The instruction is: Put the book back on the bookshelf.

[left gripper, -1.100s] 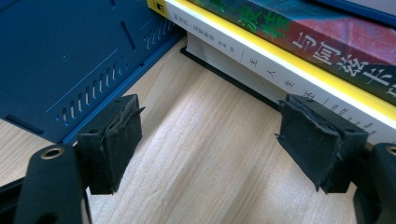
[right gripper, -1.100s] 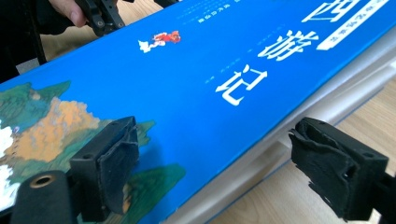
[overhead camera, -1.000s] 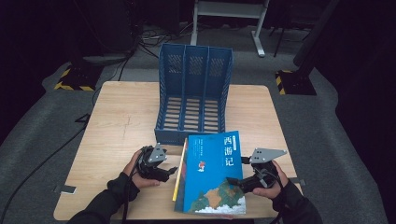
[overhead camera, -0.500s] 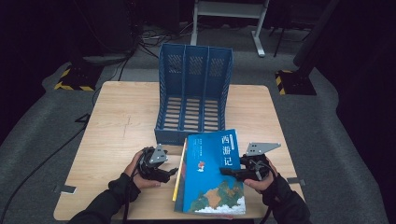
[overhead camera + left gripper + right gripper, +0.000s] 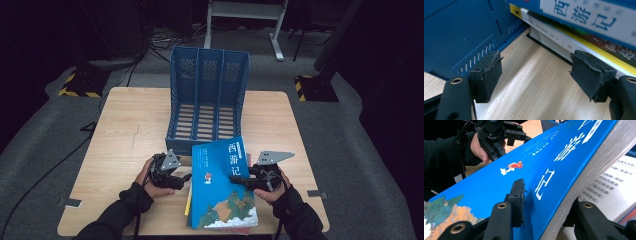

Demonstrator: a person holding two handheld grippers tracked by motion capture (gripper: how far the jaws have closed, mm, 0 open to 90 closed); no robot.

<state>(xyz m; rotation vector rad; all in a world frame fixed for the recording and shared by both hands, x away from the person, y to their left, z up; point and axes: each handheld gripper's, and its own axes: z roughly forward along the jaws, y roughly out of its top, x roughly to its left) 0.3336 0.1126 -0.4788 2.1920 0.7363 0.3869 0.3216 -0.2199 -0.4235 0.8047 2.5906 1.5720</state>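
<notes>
Your thick blue paperback book (image 5: 223, 185) tops the stack at the wooden table's (image 5: 125, 135) near edge, before the blue slotted file rack (image 5: 207, 95). Your right gripper (image 5: 239, 180) has just closed on its edge, ready to lift; your left gripper (image 5: 184, 176) waits open.

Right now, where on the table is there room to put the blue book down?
Bare wood lies left of the blue file rack, out to the table edge, and in a narrower strip on the rack's right. The near middle is crowded: the book stack, with the left gripper beside it and the right gripper closed on the blue book.
</notes>
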